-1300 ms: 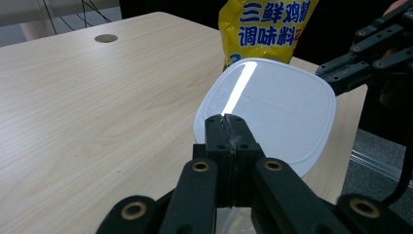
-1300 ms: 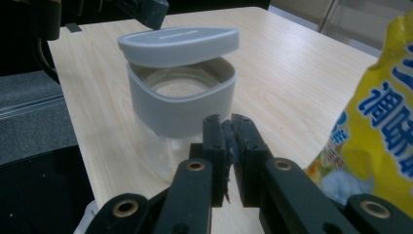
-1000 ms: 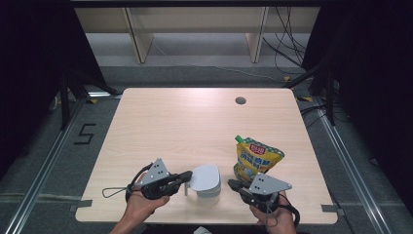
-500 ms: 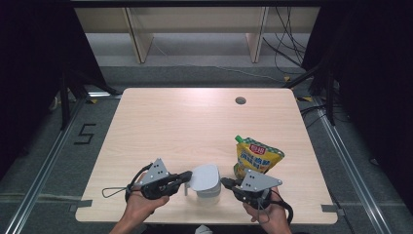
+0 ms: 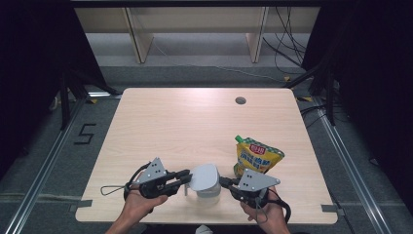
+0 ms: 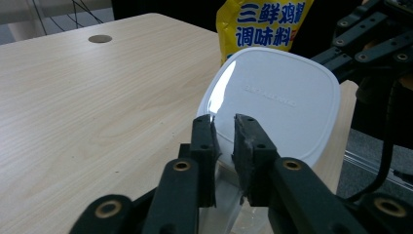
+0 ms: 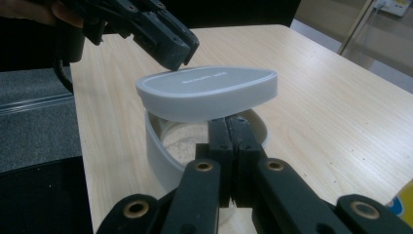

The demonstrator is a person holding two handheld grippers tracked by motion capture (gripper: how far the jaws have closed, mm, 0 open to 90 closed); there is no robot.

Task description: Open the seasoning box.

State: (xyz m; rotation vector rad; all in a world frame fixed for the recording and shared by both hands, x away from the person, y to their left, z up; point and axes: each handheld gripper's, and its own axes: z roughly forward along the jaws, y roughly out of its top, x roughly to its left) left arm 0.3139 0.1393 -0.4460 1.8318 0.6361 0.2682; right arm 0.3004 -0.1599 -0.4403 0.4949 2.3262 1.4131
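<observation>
A white round container (image 5: 208, 190) stands near the table's front edge, with pale powder (image 7: 182, 141) inside. Its white lid (image 5: 203, 175) lies tilted over the mouth, raised on the left gripper's side (image 6: 277, 92). My left gripper (image 5: 187, 178) is at the lid's edge. Its jaws have just been opening, and a narrow gap shows between them with the lid's edge in it (image 6: 224, 131). My right gripper (image 7: 228, 124) is shut, its tips over the container's near rim (image 7: 156, 141) under the lid (image 7: 207, 90). I see nothing pinched between them.
A yellow seasoning pouch (image 5: 257, 158) lies just behind my right gripper (image 5: 225, 182). A round cable hole (image 5: 240, 101) sits at the table's far right. The table's front edge (image 5: 204, 222) runs close under both hands.
My right hand has edged slightly left toward the container. The lid, the container and my left hand look unmoved.
</observation>
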